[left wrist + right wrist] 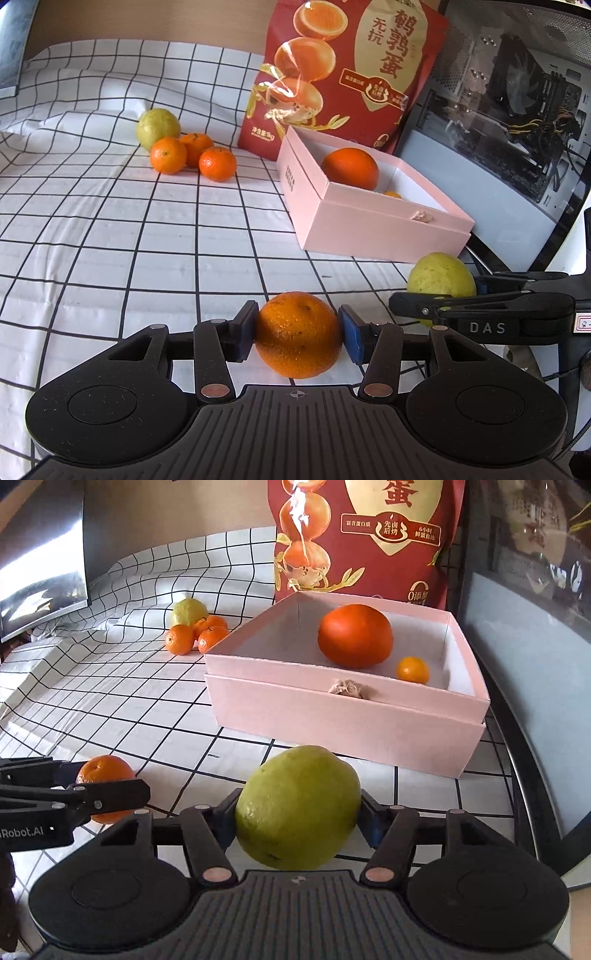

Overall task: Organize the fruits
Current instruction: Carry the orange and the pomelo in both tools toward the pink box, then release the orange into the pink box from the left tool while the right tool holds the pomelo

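Note:
My left gripper point(298, 332) is shut on an orange point(298, 347), its blue pads pressed on both sides just above the checked cloth. To its right, my right gripper point(298, 812) is shut on a yellow-green fruit point(299, 805), which also shows in the left wrist view point(441, 280). The held orange point(105, 775) shows at the left of the right wrist view. Ahead stands an open pink box point(332, 716) holding a large orange point(355, 635) and a small mandarin point(413, 670). Far left lie three mandarins point(192, 155) beside another green fruit point(158, 125).
A red snack bag point(343, 74) stands behind the box. A glass-sided computer case point(498, 110) lines the right edge. A dark monitor point(40, 572) sits at the far left. The checked cloth point(110, 240) rises in folds towards the back.

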